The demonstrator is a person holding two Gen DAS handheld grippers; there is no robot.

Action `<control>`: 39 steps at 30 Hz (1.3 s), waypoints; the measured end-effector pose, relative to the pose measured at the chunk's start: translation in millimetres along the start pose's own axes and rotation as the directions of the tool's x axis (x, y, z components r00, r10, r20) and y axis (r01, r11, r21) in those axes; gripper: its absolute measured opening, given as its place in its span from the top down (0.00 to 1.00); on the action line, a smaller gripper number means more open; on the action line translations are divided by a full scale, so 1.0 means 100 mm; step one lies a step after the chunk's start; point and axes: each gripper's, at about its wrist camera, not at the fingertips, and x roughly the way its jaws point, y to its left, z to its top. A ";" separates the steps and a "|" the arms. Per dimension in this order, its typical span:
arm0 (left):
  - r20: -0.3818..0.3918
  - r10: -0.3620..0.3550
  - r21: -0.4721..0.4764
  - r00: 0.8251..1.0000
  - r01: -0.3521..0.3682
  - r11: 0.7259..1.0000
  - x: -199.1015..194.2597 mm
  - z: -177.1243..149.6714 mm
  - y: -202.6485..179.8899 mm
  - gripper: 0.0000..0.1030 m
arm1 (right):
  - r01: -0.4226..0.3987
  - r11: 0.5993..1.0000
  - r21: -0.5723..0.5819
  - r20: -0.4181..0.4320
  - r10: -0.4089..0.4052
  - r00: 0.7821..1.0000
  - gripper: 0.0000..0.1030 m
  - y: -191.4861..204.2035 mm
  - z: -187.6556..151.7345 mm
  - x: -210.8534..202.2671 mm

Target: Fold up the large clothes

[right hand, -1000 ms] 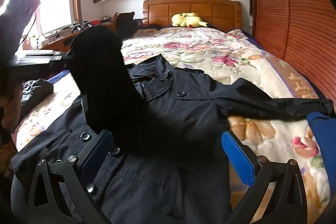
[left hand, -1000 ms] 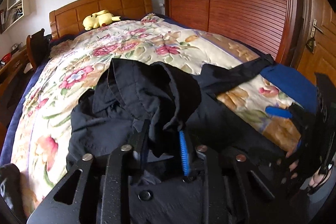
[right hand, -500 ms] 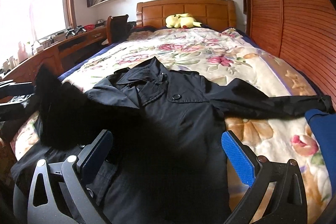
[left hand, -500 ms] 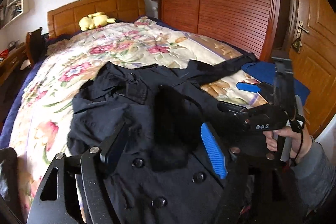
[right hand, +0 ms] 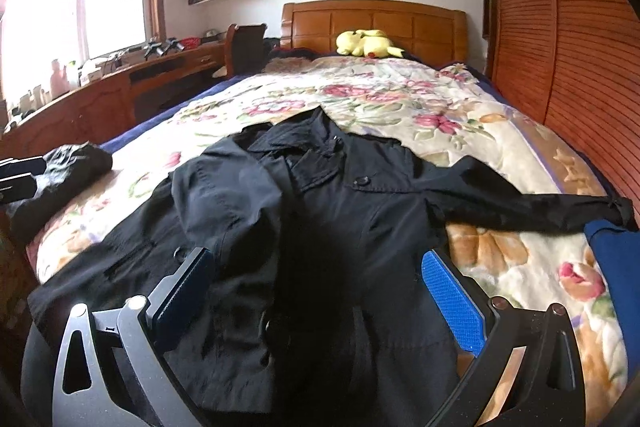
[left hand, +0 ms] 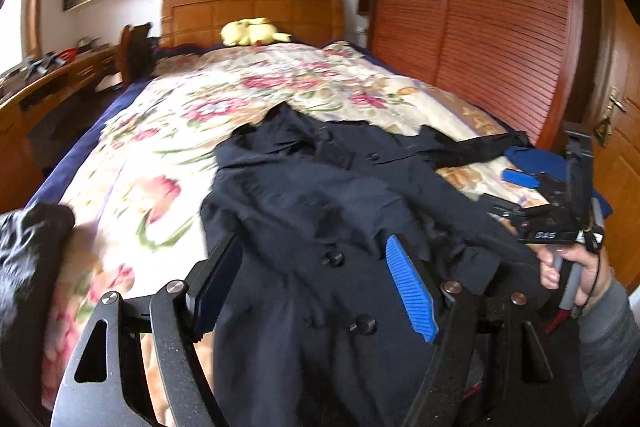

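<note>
Left gripper (left hand: 316, 287) jaws are seen spread, nothing clamped; right gripper (right hand: 316, 303) likewise spread and empty. The dark navy buttoned fabric coat (right hand: 320, 227) is laid on the floral quilted bed (right hand: 400, 107). 1 sleeve appears folded inward; 1 sleeve (right hand: 540, 207) and body folds remain.

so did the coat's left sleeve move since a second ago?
Yes. The sleeve, then raised over the coat, now lies folded across its front, below the headboard.
</note>
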 end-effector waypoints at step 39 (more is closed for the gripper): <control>-0.068 0.038 0.037 0.997 -0.035 0.999 0.33 -0.41 -0.26 0.27 | 0.095 0.995 0.034 -0.119 -0.090 0.989 0.86 -0.81 -0.13 0.15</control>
